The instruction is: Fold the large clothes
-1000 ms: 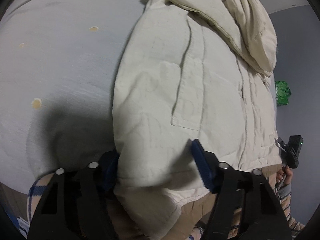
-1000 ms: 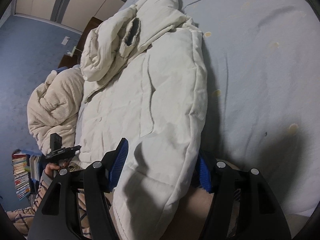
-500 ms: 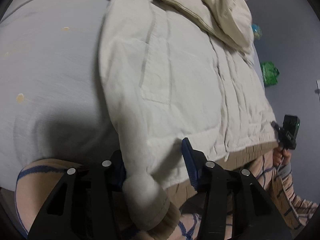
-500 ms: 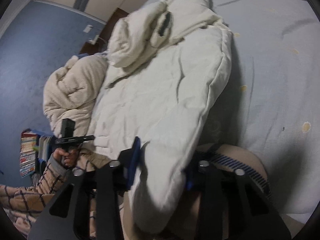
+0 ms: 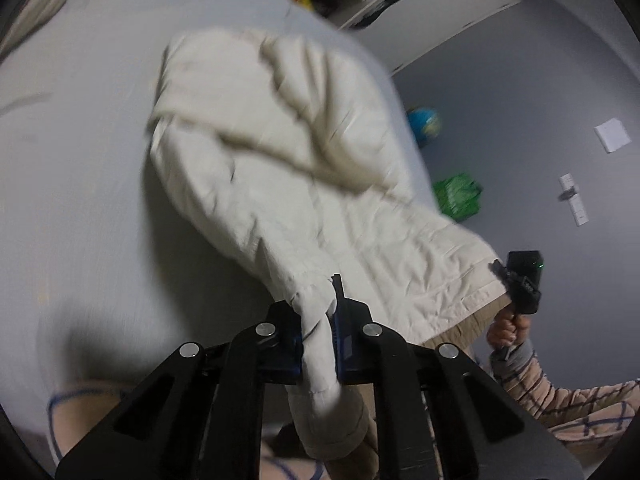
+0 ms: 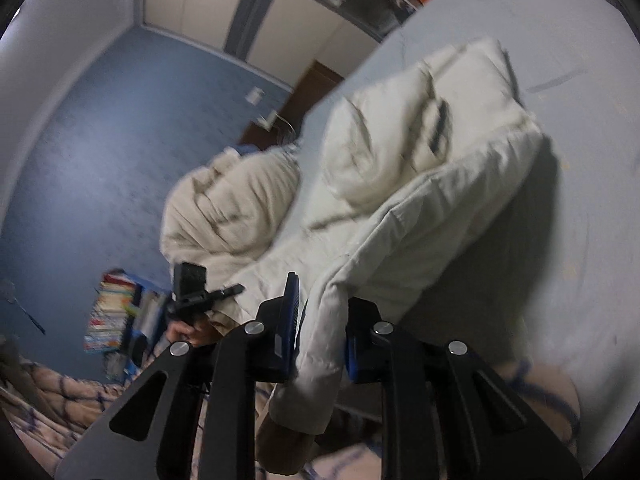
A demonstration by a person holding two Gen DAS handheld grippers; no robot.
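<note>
A large cream padded jacket (image 5: 288, 168) lies on a pale grey bed (image 5: 72, 168), its bottom end raised off the sheet. My left gripper (image 5: 318, 320) is shut on one bottom corner of the jacket, the fabric bunched between its blue pads. My right gripper (image 6: 320, 320) is shut on the other bottom corner of the jacket (image 6: 420, 216); a fold hangs down between its fingers. The right gripper also shows in the left wrist view (image 5: 522, 284), and the left gripper in the right wrist view (image 6: 196, 292). The hood end lies at the far side.
A cream quilt (image 6: 232, 208) is heaped at the bed's left edge. Books (image 6: 108, 312) stand on the blue floor. A green bag (image 5: 458, 196) and a blue globe (image 5: 424, 124) sit on the floor. Wardrobe doors (image 6: 240, 12) stand behind.
Both grippers have shut on the jacket's bottom corners and lifted them up off the bed. The views have tilted upward and show more of the room.
</note>
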